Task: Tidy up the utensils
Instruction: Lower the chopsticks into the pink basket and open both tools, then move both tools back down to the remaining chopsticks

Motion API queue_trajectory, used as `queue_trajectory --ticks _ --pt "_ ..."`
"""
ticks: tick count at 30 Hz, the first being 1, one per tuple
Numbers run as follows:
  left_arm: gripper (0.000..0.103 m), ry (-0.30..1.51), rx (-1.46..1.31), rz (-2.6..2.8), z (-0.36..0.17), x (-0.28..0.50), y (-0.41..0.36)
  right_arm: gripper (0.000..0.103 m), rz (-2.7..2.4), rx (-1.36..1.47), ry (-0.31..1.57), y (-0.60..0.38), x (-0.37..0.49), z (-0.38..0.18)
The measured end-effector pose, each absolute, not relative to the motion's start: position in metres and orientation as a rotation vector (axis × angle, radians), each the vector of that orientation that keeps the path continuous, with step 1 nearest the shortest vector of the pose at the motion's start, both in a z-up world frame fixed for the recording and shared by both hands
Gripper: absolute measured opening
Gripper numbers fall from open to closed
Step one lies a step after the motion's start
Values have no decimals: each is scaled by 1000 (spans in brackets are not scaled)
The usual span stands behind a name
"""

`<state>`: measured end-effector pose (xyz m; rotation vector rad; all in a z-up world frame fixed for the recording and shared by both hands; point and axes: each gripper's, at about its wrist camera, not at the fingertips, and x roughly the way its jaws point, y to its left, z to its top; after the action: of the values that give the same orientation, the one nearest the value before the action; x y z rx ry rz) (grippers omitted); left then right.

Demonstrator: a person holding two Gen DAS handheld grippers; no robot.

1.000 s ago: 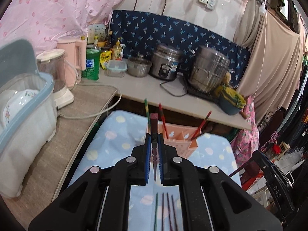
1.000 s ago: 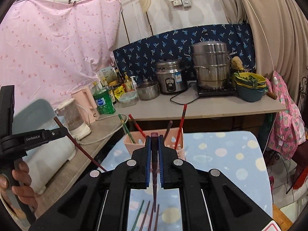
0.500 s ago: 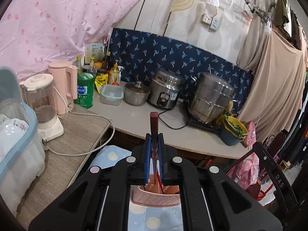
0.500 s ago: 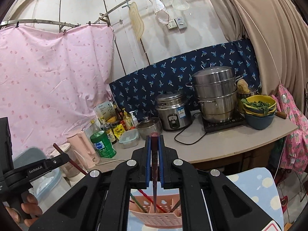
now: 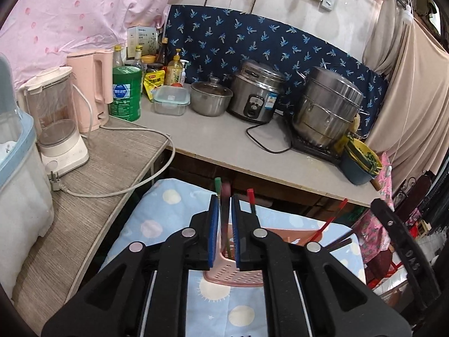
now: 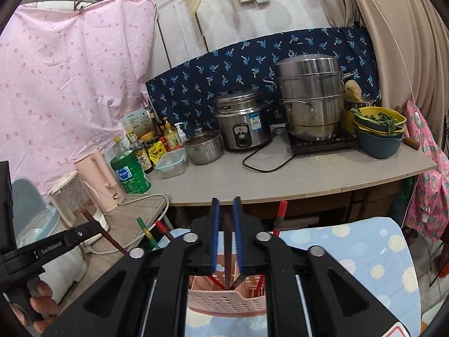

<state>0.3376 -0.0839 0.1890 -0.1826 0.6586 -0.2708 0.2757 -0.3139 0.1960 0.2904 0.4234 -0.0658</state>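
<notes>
A pink slotted utensil holder (image 5: 238,273) stands on the blue dotted cloth (image 5: 157,219), just below both grippers; it also shows in the right wrist view (image 6: 221,300). Several red, green and dark chopsticks (image 5: 249,196) stand in it. My left gripper (image 5: 224,202) has its jaws slightly apart, with a dark red chopstick (image 5: 224,224) standing loose between them. My right gripper (image 6: 225,205) is likewise slightly apart, with a dark chopstick (image 6: 226,250) standing between the jaws, its tip in the holder.
A grey counter (image 5: 224,140) behind the table carries a rice cooker (image 5: 256,95), steamer pot (image 5: 327,106), small pot, bottles and stacked bowls (image 6: 378,132). A side shelf at left holds a blender (image 5: 56,123), pink kettle and a lidded tub (image 5: 16,168).
Both grippers have come down over the holder and their jaws have parted, letting go of the chopsticks, which now stand in the holder. One second ago both were clamped on chopsticks above the cloth.
</notes>
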Motion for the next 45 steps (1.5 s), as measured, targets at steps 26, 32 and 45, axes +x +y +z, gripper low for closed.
queue_trajectory --ticks 26,32,45 --pt "54 691 -34 -204 146 200 -57 56 -51 223 455 -269 118 177" --pt "54 745 -10 -199 116 170 -48 56 -54 212 515 -256 83 150" --pt "54 864 49 -201 55 124 -39 56 -72 181 672 -238 28 78"
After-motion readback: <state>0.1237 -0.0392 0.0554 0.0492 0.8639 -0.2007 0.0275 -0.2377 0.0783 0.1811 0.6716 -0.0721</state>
